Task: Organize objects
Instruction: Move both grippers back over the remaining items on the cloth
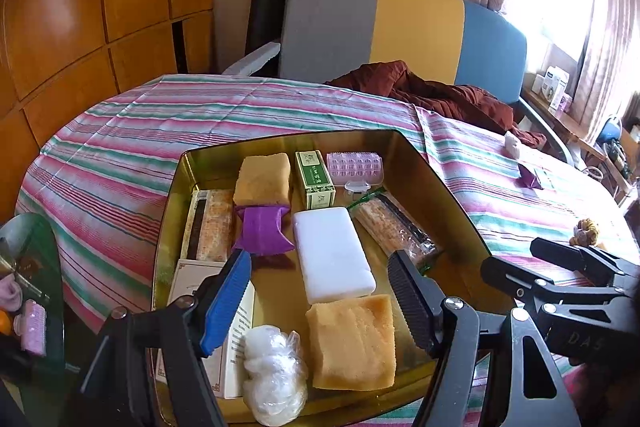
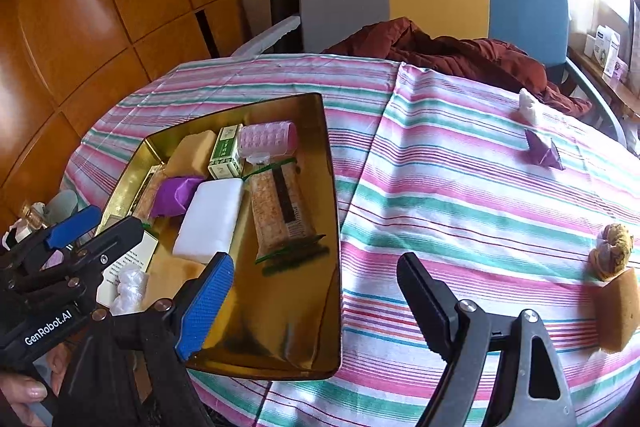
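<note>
Left gripper (image 1: 320, 291) hangs spread wide and empty over the gold tray (image 1: 436, 187), above the white block (image 1: 332, 255) at its centre; right gripper (image 2: 316, 303) gapes empty over the tray's near right edge. Across the striped tablecloth (image 2: 460, 195), near its right edge, sit a sponge (image 2: 616, 311) and yarn ball (image 2: 610, 251).
</note>
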Motion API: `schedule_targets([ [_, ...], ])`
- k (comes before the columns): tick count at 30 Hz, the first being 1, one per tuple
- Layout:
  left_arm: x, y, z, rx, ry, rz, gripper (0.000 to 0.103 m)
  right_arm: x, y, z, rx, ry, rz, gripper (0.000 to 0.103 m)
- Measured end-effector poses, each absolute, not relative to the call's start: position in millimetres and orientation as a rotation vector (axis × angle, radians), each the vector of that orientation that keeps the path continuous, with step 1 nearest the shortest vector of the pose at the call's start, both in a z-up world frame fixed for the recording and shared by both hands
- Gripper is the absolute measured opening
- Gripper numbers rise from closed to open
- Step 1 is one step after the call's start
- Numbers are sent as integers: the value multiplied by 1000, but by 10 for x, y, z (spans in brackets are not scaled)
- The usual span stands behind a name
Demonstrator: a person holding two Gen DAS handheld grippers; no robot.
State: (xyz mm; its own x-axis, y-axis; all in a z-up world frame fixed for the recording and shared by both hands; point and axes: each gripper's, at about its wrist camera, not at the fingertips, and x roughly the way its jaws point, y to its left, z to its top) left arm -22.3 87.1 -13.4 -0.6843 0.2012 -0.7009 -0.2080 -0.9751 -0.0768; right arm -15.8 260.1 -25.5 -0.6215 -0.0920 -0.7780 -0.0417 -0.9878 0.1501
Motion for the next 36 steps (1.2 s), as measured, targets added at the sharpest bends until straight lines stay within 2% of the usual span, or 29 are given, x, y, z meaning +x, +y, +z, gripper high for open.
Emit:
schedule_targets([
  [21, -182, 1149, -69, -1089, 126, 2660, 72, -17, 3107, -212, 1348, -352, -2887, 85],
  [36, -238, 1500, 31, -1039, 225, 2605, 72, 146, 3859, -126, 1380, -464, -3028, 85],
])
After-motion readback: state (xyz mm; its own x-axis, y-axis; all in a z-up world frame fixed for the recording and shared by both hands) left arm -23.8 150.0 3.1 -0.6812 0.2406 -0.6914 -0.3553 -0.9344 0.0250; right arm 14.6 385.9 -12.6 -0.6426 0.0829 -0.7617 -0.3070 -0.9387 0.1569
